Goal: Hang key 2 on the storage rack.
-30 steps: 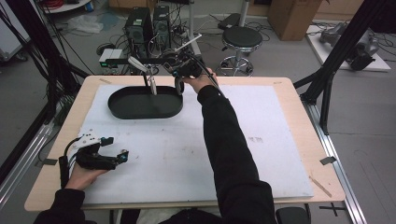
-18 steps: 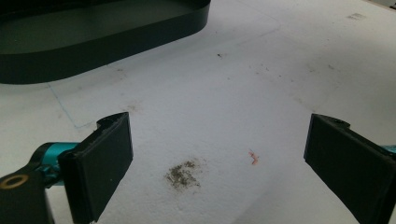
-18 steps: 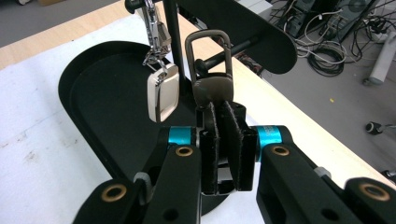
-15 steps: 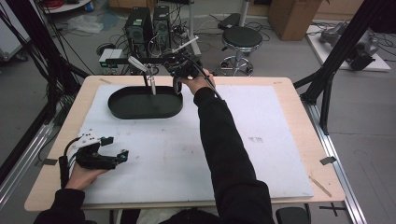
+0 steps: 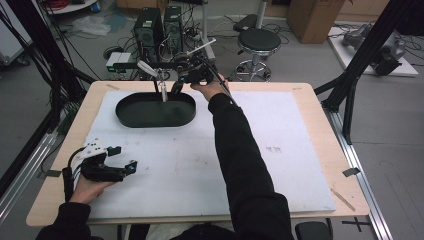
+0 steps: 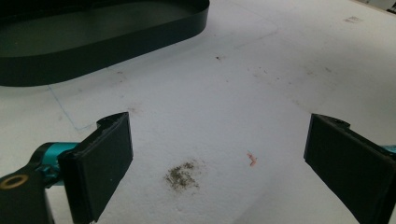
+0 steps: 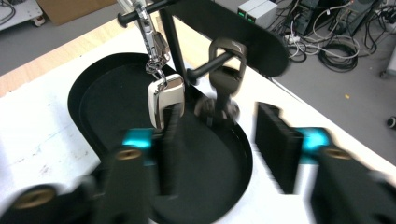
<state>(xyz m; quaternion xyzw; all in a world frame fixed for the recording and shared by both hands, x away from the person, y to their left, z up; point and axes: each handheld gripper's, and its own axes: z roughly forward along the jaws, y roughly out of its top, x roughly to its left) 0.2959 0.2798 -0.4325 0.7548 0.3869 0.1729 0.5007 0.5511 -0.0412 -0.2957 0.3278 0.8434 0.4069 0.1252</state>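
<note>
At the far side of the worktop [image 5: 310, 150], a black oval tray [image 5: 155, 111] carries a thin black stand [image 7: 175, 44] with short pegs. From one peg hangs a silver key fob [image 7: 163, 100] on a chain; from a second peg hangs a dark carabiner-style clip [image 7: 224, 70] with a ring below it. The right hand-held gripper [image 7: 219, 144] sits just in front of these hanging things, its jaws spread apart with nothing between them; the clip lines up with the gap, and the fob hangs just over the left jaw. In the high view this right hand-held gripper [image 5: 192, 75] is over the tray's far right end, the black-sleeved arm stretched nearly straight across the worktop.

The left hand-held gripper [image 5: 112, 167] rests low at the near left corner, held in a hand [image 5: 87, 187] with the wrist near the worktop's edge. Its jaws stand wide apart and hold nothing, pointing over the white mat [image 6: 224, 93] toward the tray's near wall [image 6: 116, 42], well apart from it. A dark smudge [image 6: 183, 175] and a small orange fleck [image 6: 252, 159] mark the mat between the jaws.

The mat's middle and right side lie bare and open.
</note>
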